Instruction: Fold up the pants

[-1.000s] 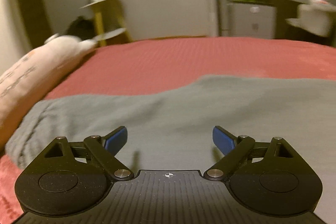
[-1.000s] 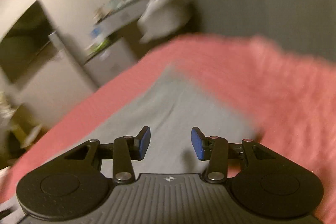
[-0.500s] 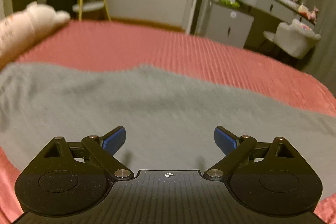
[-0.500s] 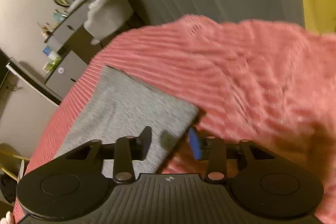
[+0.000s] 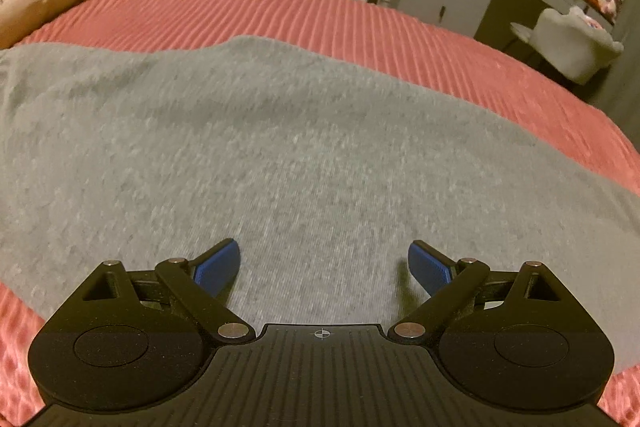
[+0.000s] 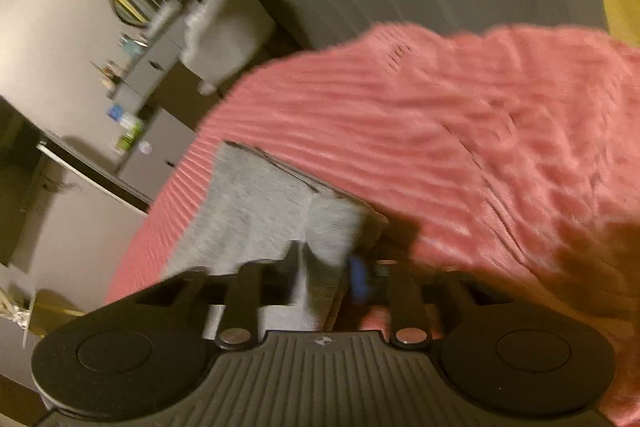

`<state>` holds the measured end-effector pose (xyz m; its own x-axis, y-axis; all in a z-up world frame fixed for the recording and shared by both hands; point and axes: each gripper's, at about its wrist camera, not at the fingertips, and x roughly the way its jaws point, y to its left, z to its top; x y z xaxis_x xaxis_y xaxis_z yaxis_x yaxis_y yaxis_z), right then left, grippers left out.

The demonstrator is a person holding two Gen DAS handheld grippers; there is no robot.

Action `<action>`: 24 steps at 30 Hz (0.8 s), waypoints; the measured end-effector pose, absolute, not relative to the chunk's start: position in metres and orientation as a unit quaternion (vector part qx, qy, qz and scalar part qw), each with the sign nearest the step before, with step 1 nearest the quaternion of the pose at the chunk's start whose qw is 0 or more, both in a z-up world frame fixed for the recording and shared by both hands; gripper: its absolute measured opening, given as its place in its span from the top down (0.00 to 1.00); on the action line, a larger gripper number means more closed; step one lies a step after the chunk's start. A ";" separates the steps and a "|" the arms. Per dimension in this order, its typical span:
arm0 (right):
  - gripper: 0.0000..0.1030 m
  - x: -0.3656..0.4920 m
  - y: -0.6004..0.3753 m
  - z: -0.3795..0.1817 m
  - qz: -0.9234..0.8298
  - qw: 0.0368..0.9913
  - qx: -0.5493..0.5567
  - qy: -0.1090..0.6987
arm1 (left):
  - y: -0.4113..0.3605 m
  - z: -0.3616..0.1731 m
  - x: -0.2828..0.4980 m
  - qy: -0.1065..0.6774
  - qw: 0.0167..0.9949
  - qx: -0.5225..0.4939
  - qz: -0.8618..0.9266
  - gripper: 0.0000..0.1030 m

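Grey pants (image 6: 320, 239) pinched between right jaws.

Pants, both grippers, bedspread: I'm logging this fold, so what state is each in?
Pants: spread flat on the bed, one end bunched between the right fingers.
Left gripper: open, over the fabric.
Right gripper: shut on the pants.
Bedspread: spread out, under the pants.

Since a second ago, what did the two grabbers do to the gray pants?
The right gripper swung to the end of the gray pants and closed on a bunched corner of the cloth. It was open before. The left gripper dropped lower over the pants, so they fill more of its view. It stayed wide open, holding nothing. The pants still lie on the red bedspread.
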<state>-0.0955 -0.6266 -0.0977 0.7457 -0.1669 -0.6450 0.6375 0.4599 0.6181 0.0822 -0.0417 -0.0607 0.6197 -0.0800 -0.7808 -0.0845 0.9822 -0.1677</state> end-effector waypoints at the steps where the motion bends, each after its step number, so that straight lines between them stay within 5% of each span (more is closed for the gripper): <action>1: 0.49 -0.094 -0.627 -0.102 -0.244 0.811 0.465 0.256 | -0.044 -0.061 0.082 0.435 0.896 -0.089 0.002 0.07; 3: 0.50 -0.092 -0.626 -0.104 -0.246 0.816 0.463 0.243 | -0.047 -0.062 0.081 0.435 0.897 -0.081 0.002 0.06; 5: 0.67 -0.088 -0.624 -0.101 -0.243 0.822 0.458 0.233 | -0.050 -0.061 0.080 0.434 0.898 -0.074 0.002 0.06; 6: 0.85 -0.086 -0.621 -0.099 -0.242 0.827 0.453 0.231 | -0.051 -0.060 0.079 0.432 0.899 -0.075 0.000 0.06; 7: 0.89 -0.085 -0.619 -0.095 -0.239 0.833 0.445 0.228 | -0.051 -0.060 0.079 0.431 0.899 -0.075 -0.002 0.06; 14: 0.74 -0.069 -0.613 -0.091 -0.243 0.841 0.408 0.259 | -0.053 -0.058 0.077 0.422 0.903 -0.077 -0.012 0.06; 16: 0.88 -0.068 -0.607 -0.085 -0.255 0.848 0.385 0.260 | -0.052 -0.054 0.072 0.408 0.908 -0.087 -0.036 0.06; 24: 0.92 -0.044 -0.517 -0.003 -0.158 0.943 0.196 0.218 | -0.048 -0.057 0.076 0.418 0.900 -0.114 -0.056 0.07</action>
<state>-0.0440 -0.5174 -0.0029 0.8550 -0.2118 -0.4735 0.3828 0.8737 0.3003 0.0758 -0.0482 -0.0566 0.6448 -0.1950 -0.7391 0.0048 0.9679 -0.2512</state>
